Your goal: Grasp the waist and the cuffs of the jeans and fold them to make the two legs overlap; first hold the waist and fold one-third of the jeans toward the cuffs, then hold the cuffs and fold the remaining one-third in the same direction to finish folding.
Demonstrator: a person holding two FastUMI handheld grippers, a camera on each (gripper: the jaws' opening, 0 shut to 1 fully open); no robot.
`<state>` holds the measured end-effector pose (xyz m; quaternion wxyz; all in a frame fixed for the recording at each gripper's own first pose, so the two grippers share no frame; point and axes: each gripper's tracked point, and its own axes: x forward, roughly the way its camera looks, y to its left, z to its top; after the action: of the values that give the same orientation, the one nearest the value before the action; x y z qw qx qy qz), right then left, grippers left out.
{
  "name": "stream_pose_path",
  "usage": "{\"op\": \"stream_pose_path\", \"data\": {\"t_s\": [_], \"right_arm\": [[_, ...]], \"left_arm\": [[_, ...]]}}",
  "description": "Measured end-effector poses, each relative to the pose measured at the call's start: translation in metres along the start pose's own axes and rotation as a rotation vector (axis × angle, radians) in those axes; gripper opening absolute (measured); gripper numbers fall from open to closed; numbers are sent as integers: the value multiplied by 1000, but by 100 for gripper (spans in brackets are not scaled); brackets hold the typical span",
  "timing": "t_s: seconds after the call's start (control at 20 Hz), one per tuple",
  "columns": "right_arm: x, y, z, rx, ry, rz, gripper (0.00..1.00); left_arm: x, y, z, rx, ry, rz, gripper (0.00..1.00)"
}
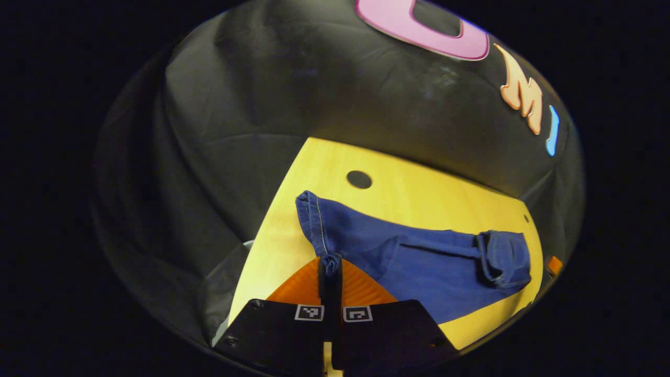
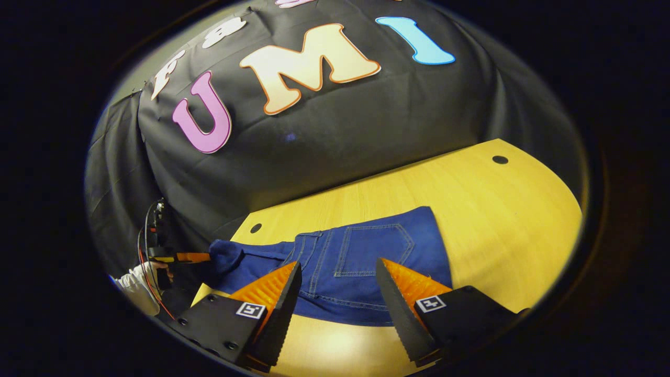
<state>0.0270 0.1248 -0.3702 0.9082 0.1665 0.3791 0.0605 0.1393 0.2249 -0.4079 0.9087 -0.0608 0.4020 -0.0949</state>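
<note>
The blue jeans (image 1: 419, 256) lie across the yellow wooden table (image 1: 419, 193), legs overlapped, with the cuff end near me in the left gripper view and the waist end folded over at the far right. My left gripper (image 1: 330, 267) is shut on the cuffs, a bunch of denim pinched between its fingers. In the right gripper view the jeans (image 2: 366, 256) show a back pocket facing up, the waist part lying flat. My right gripper (image 2: 337, 290) hangs open just above the near edge of the denim, with nothing held. Farther off at the left, the left gripper (image 2: 191, 257) holds the cuff end.
The table has round cable holes (image 1: 359, 179) (image 2: 500, 159) (image 2: 255, 228). Black cloth walls close the booth behind and to the sides. A hand in a white sleeve (image 2: 137, 280) holds the far gripper. Bare tabletop (image 2: 513, 220) stretches right of the jeans.
</note>
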Motion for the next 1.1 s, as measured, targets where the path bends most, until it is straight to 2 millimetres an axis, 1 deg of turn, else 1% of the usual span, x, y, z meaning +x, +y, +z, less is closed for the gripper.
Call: {"op": "stream_pose_path", "data": {"t_s": [0.05, 0.1, 0.2, 0.3, 0.4, 0.55, 0.6, 0.65, 0.75, 0.8, 0.9, 1.0, 1.1], "right_arm": [[-6, -5, 6, 5, -10, 4, 88], [-11, -10, 10, 9, -15, 8, 88], [-21, -23, 17, 17, -23, 7, 88], [-32, -37, 22, 29, -29, 3, 88], [-44, -51, 28, 45, -42, 0, 88], [-66, -76, 32, 68, -50, -16, 88], [-71, -87, 32, 75, -51, -24, 88], [-77, -95, 32, 85, -51, -32, 88], [-92, -112, 33, 102, -59, -46, 88], [-99, -120, 34, 106, -62, -54, 88], [-108, -131, 34, 104, -58, -71, 88], [-116, -138, 35, 94, -60, -72, 88], [-124, -143, 34, 85, -59, -69, 88]], "left_arm": [[-12, -15, 10, 6, -9, -12, 0], [-22, -31, 15, 13, -11, -34, 0], [-39, -67, 31, 35, -39, -64, 0], [-45, -105, 46, 52, -61, -100, 0], [-52, -145, 56, 79, -78, -143, 0], [-53, -205, 63, 130, -103, -211, 0], [-55, -225, 63, 146, -108, -230, 0], [-56, -249, 62, 153, -111, -259, 0], [-58, -293, 63, 155, -117, -311, 0], [-58, -312, 63, 154, -117, -340, 0], [-61, -347, 57, 163, -111, -389, 0], [-53, -376, 47, 181, -95, -419, 0], [-48, -405, 31, 186, -65, -443, 0]]}}
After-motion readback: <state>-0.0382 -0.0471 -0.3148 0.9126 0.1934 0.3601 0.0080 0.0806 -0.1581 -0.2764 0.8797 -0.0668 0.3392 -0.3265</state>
